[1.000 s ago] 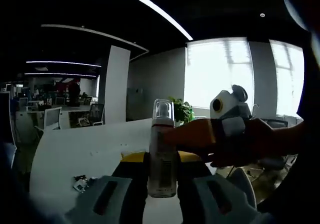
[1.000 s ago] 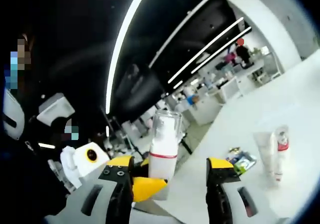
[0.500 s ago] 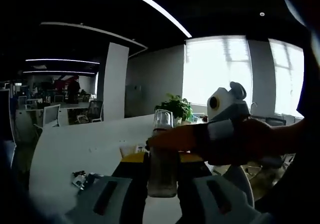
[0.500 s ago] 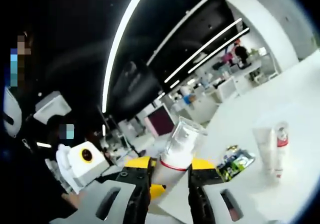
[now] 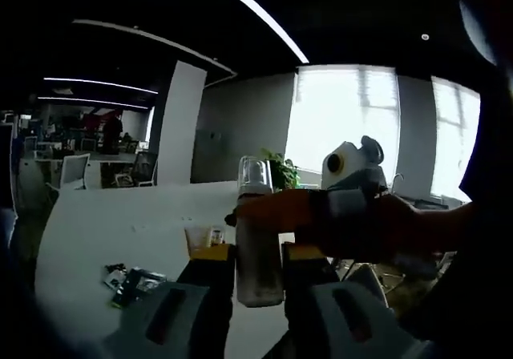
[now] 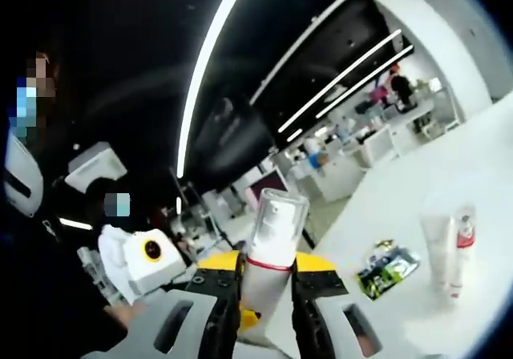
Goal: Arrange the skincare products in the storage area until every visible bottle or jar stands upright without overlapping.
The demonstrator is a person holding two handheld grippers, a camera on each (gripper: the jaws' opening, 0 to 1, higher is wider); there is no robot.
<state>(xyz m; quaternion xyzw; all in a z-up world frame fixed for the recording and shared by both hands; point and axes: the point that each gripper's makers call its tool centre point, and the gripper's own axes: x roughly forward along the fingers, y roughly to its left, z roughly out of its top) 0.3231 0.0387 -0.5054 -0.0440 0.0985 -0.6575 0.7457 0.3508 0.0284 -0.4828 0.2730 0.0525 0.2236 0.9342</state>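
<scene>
Right gripper view: both grippers [image 6: 267, 277] clamp bottle [image 6: 269, 243].

I see a pump bottle [image 6: 268, 251] with a clear, shiny plastic cap and a smooth white body. My right gripper [image 6: 266, 283] has shiny yellow plastic tips and dull grey plastic arms. The left gripper [image 5: 256, 256] looks the same. The table [image 5: 128, 223] is smooth, white and a bit glossy. Two soft white plastic tubes [image 6: 445, 251] stand on it, near a shiny foil packet [image 6: 386, 268].
</scene>
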